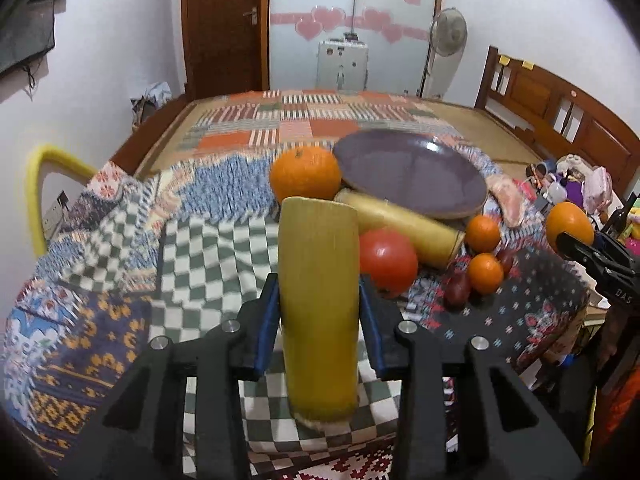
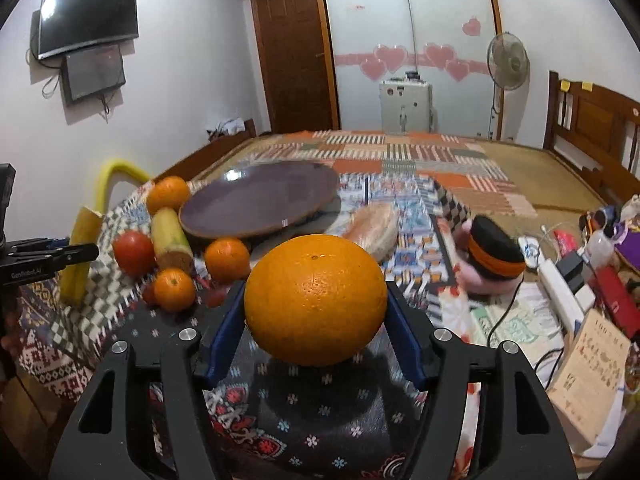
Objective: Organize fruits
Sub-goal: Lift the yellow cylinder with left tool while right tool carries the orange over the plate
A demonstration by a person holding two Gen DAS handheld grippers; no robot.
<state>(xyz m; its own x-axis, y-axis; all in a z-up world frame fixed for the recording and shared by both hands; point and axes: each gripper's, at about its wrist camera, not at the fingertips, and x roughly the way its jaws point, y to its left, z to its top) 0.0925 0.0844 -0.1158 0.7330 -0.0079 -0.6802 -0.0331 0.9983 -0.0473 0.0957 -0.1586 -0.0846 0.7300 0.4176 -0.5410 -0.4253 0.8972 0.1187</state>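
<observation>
Left wrist view: both grippers loaded, plate (image 1: 412, 176) bare.

Left gripper (image 1: 320, 316) is clenched on a yellow stalk (image 1: 318, 304), held upright off the cloth (image 1: 208, 256). Right gripper (image 2: 316, 316) grips a big orange (image 2: 315, 299), pads on both flanks, also held above the cloth. Loose fruit sits just in front of the plate: an orange (image 1: 306, 174) and a second stalk (image 1: 400, 224) touching its near rim, a tomato (image 1: 387, 261) and two small oranges (image 1: 484, 233) near it. Likely step: carry each to the plate. Advice: clear the near rim, lay the stalk flat rather than on end, set the big orange at the plate's middle so it can't roll, and bring one gripper in at a time.
</observation>
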